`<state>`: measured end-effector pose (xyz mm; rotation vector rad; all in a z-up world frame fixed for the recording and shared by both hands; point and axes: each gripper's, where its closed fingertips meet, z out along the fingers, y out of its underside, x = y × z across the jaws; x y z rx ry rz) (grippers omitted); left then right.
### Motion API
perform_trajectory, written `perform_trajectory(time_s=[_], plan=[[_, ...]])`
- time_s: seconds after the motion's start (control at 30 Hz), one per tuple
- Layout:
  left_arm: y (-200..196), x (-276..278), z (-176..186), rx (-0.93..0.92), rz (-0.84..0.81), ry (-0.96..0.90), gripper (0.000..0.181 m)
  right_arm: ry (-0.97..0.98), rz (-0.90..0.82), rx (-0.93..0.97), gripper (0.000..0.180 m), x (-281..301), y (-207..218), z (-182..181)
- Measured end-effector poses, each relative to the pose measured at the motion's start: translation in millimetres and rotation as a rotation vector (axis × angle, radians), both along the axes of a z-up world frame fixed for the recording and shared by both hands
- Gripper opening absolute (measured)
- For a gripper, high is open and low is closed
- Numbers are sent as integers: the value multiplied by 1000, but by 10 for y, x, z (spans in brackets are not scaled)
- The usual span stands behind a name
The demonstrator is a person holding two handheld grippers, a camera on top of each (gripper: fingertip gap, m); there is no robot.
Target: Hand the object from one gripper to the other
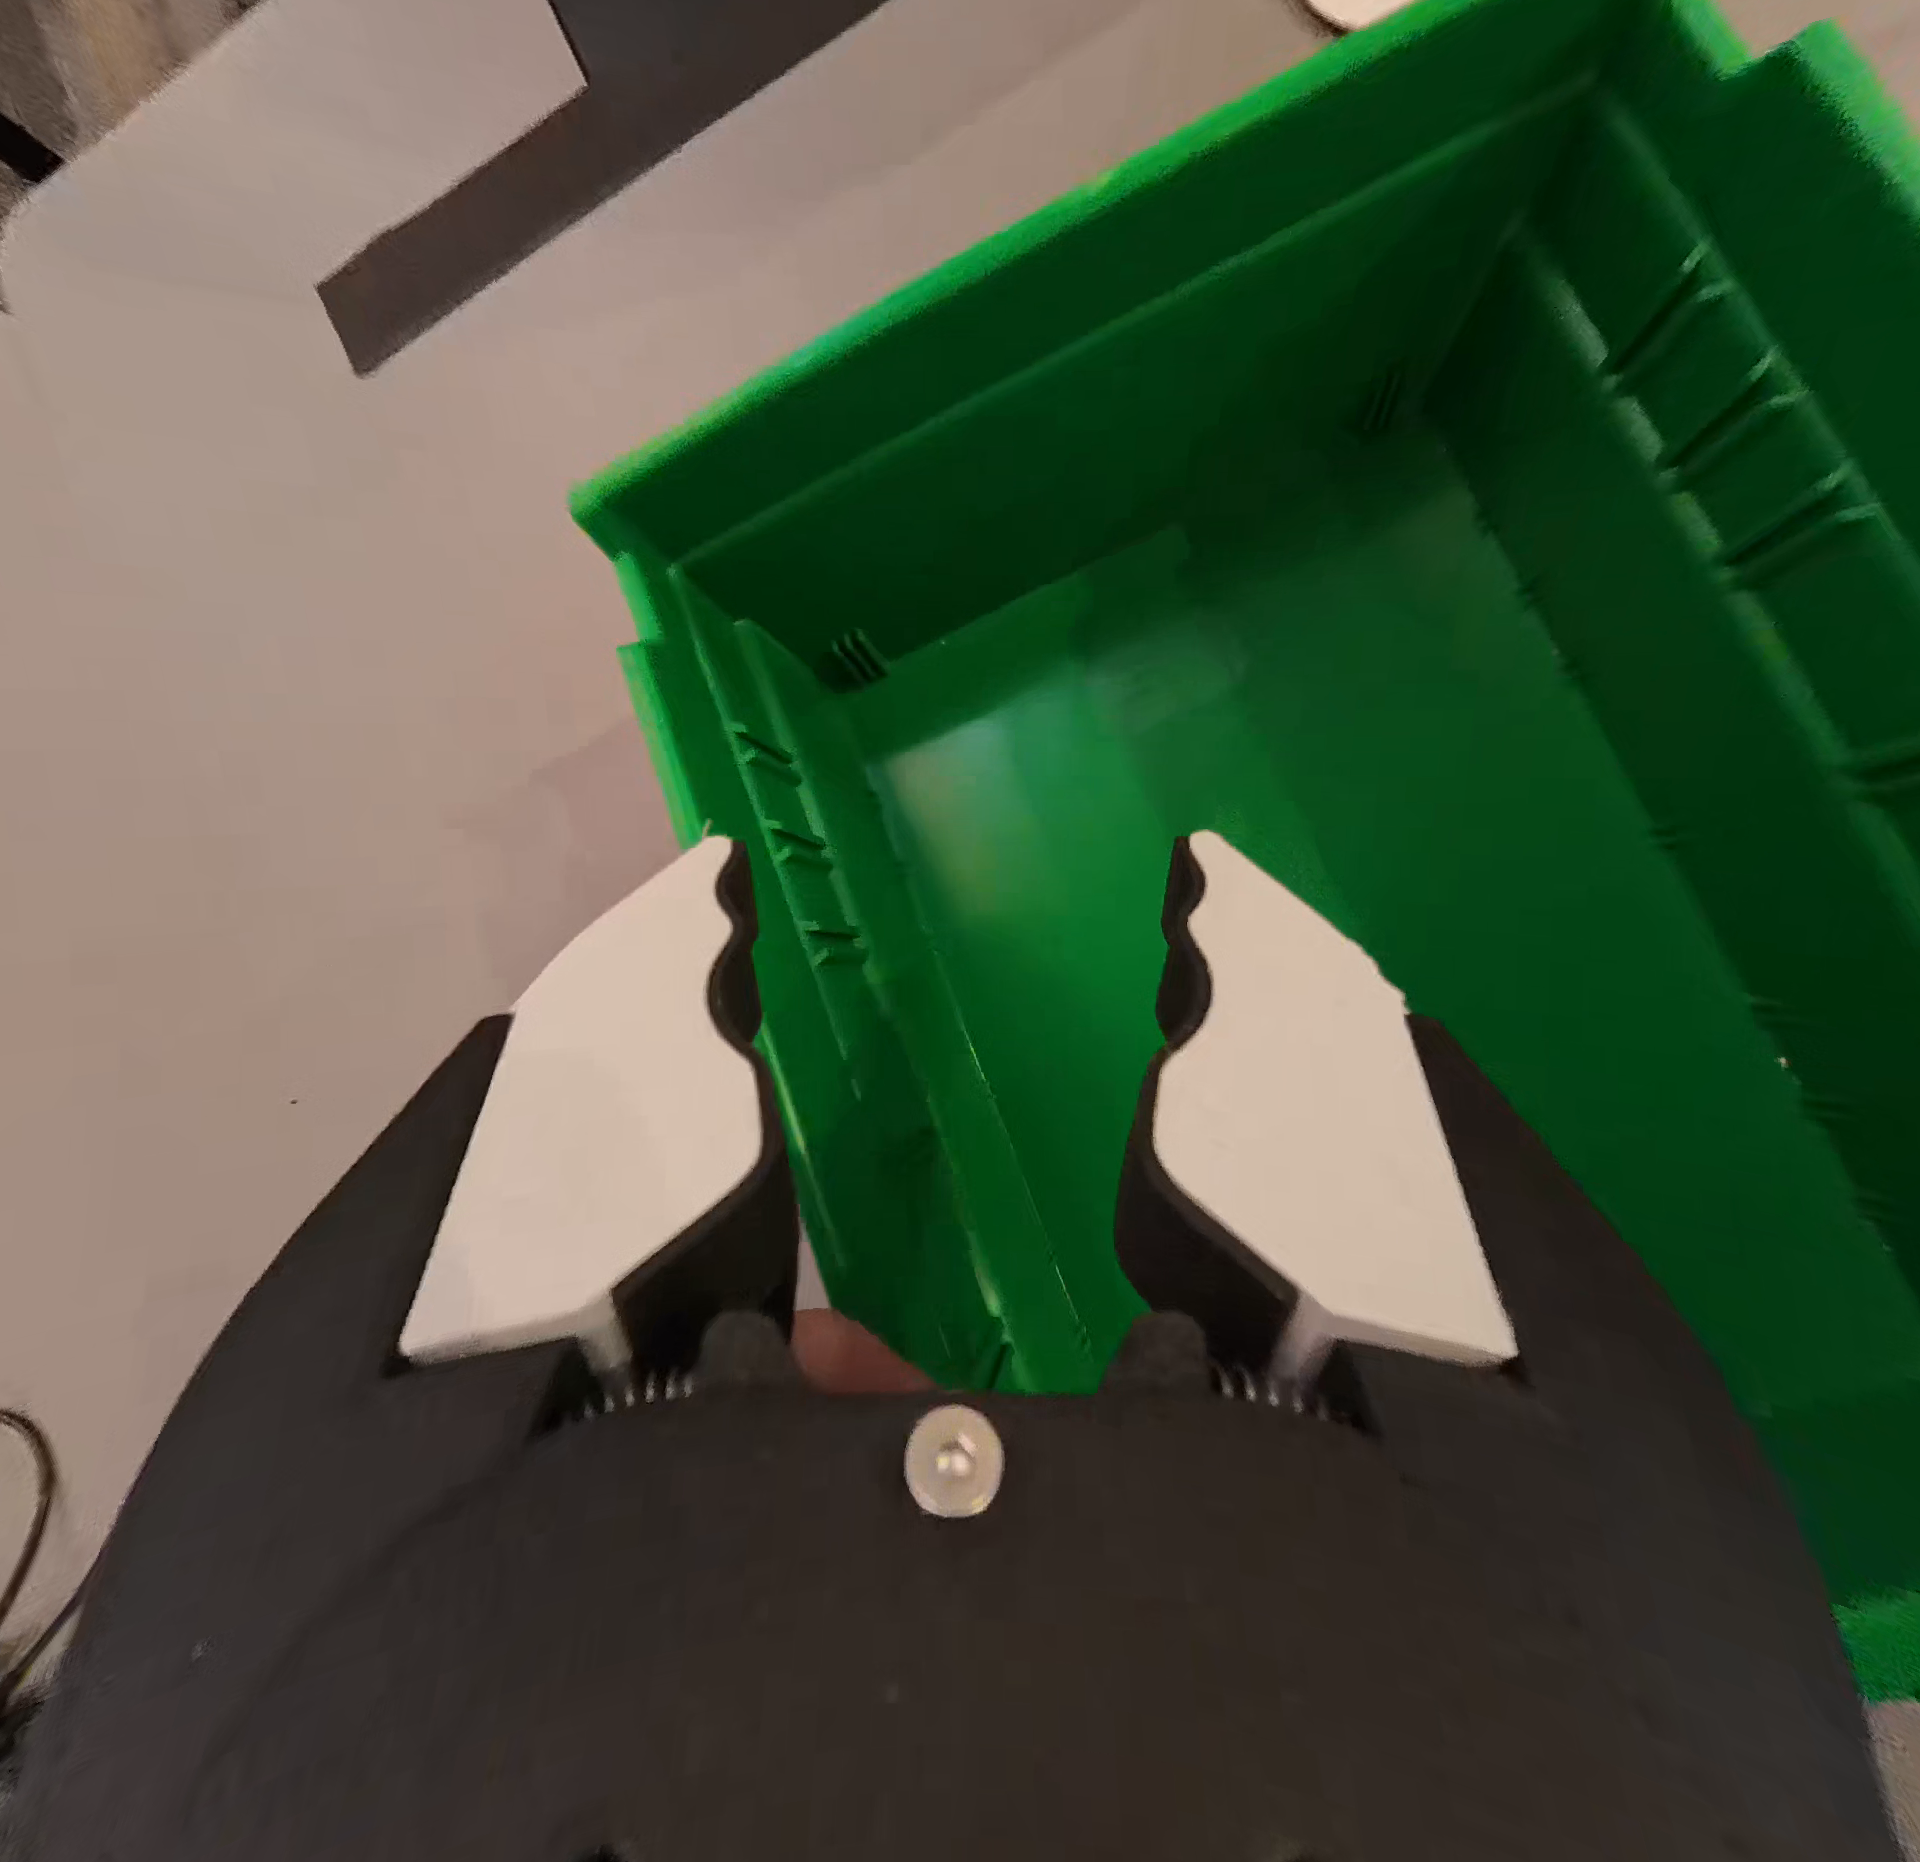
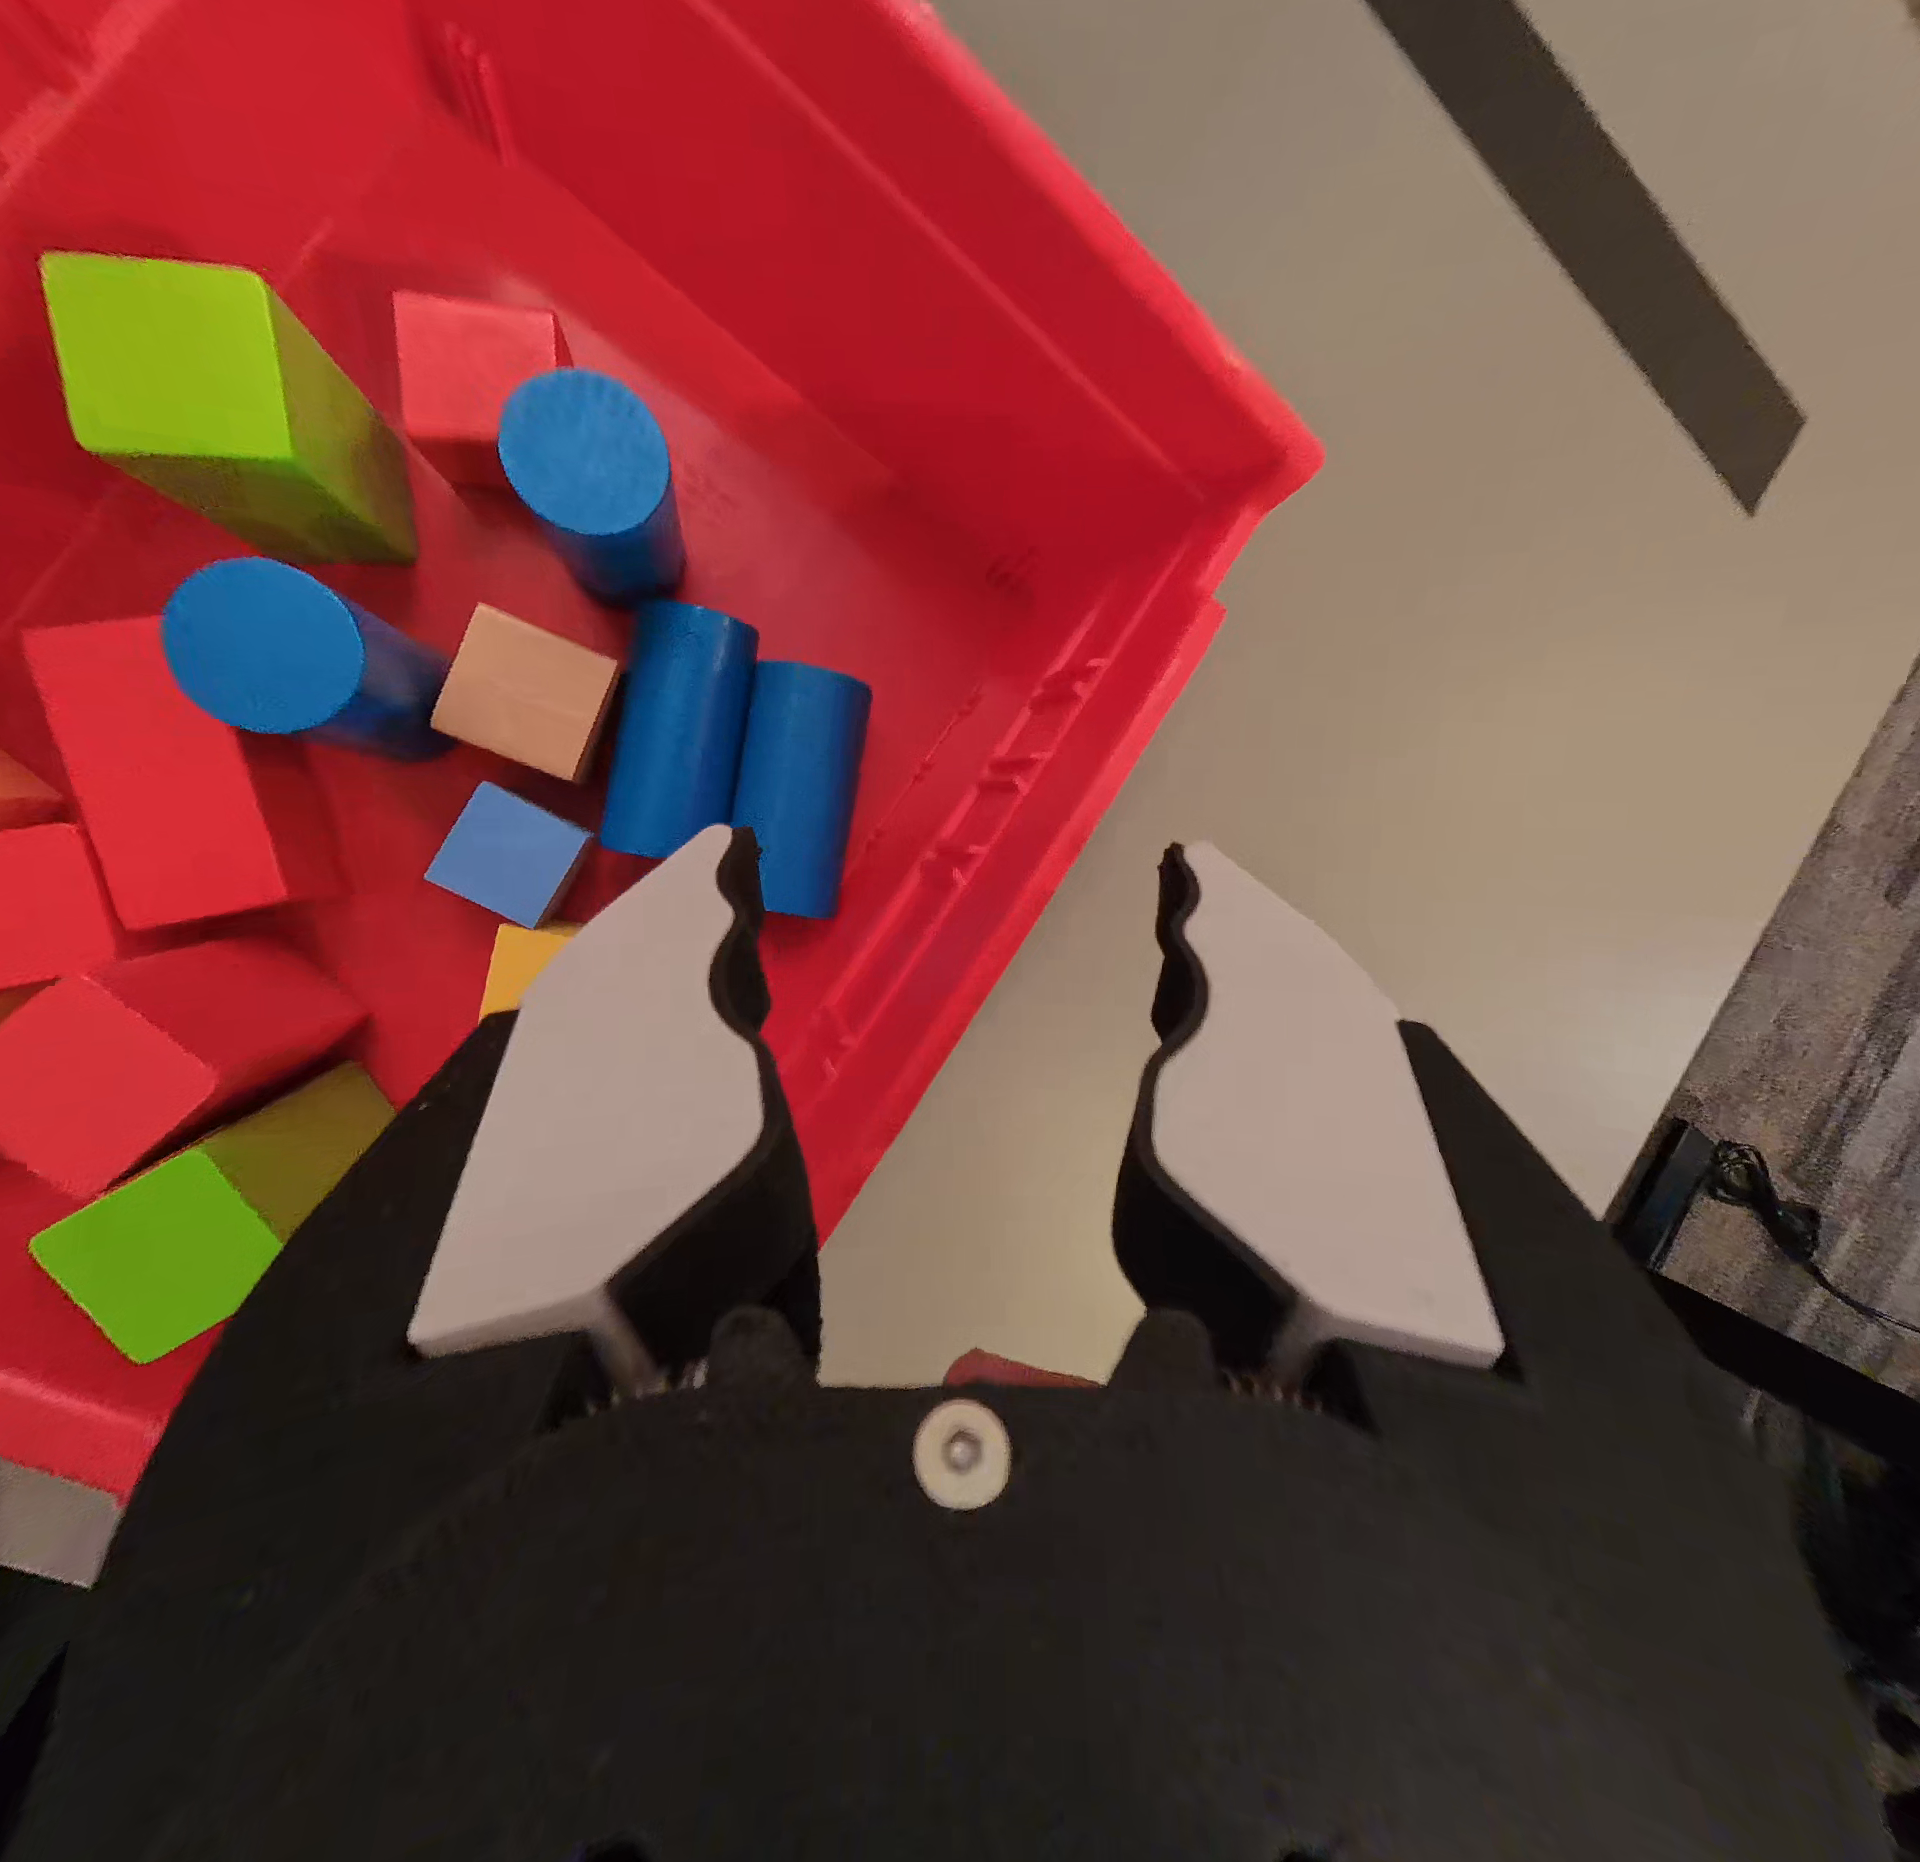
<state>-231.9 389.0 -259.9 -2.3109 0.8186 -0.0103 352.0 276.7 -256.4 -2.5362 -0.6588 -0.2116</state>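
Note:
In the left wrist view my left gripper point(image 1: 961, 851) is open and empty, hovering over the near left wall of a green bin point(image 1: 1195, 482) that holds nothing I can see. In the right wrist view my right gripper point(image 2: 956, 856) is open and empty, above the near right rim of a red bin point(image 2: 1091, 441). The red bin holds several wooden blocks: blue cylinders point(image 2: 727, 742), green blocks point(image 2: 208, 399), red blocks point(image 2: 145, 773), a tan cube point(image 2: 525, 690), a small blue cube point(image 2: 504, 851) and a yellow block point(image 2: 525, 965) partly hidden by my left finger.
Both bins sit on a white table point(image 1: 260, 721) marked with dark tape strips point(image 2: 1579, 212). In the right wrist view the table's right edge drops to grey carpet point(image 2: 1808, 1033), with a black box and cable point(image 2: 1714, 1199) below. The left gripper's tips are roughly 60 centimeters from the right gripper's.

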Motion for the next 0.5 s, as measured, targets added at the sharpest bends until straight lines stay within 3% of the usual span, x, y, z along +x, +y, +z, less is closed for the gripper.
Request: perform_trajectory(time_s=[0.17, 0.33, 0.5], plan=[[9, -165, -46, 3, 19, 140, 19, 11, 10, -56, 70, -35, -13, -181], [99, -407, 60, 52, 117, 156, 53, 8, -2, -49, 65, -1, 5, -193], [-4, -582, -224, -72, 102, 204, 45, 28, -3, -81, 64, -11, -28, -257]])
